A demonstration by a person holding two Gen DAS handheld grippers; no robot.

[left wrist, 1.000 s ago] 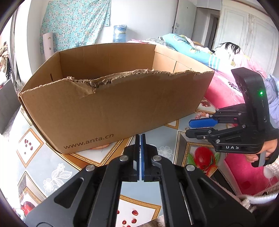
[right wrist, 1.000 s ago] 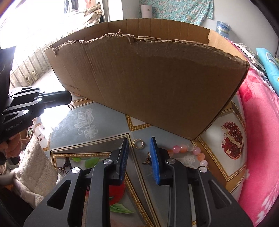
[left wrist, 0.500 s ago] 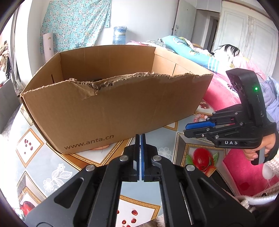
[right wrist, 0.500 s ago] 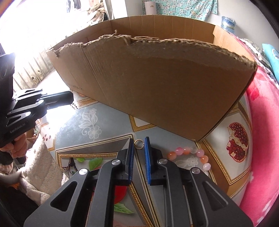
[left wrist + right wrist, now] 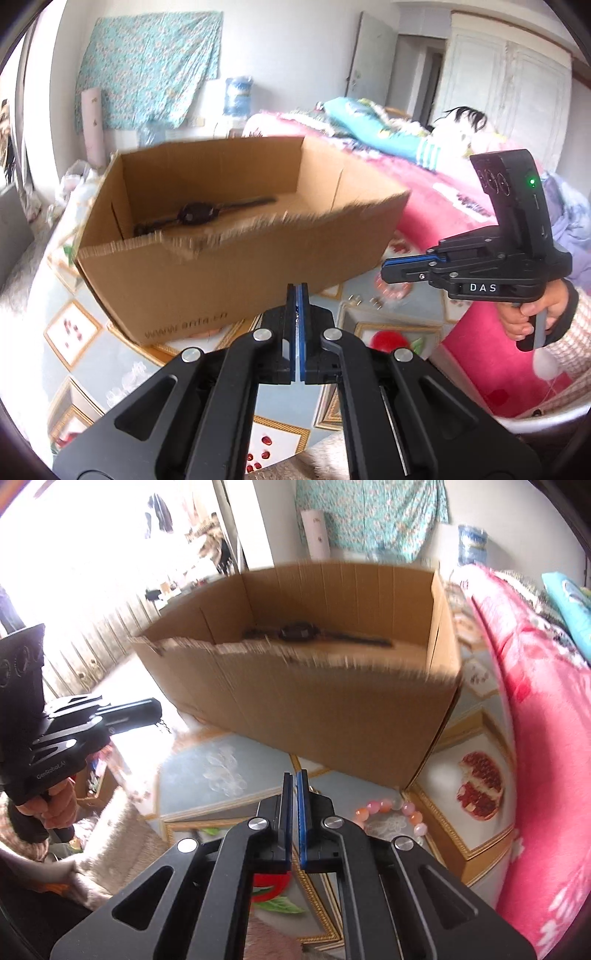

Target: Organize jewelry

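Note:
A torn cardboard box [image 5: 236,258] stands on the patterned table; a dark watch [image 5: 195,214] lies inside, also in the right wrist view [image 5: 299,632]. My left gripper [image 5: 297,291] is shut, raised in front of the box, with a thin chain hanging from it [image 5: 162,726]. My right gripper [image 5: 293,779] is shut and raised above the table; the gold ring it closed around is hidden between the pads. It shows at the right in the left wrist view [image 5: 391,271]. A pink and orange bead bracelet [image 5: 391,810] lies on the table right of it.
Small gold earrings [image 5: 364,300] lie on the tablecloth [image 5: 207,775] near the box's right corner. A pink blanket [image 5: 546,738] borders the table on the right. A white towel [image 5: 110,834] lies at the left edge.
My right gripper closed around the gold ring on the table and lifted. Both grippers have risen, so the box's inside and the watch now show.

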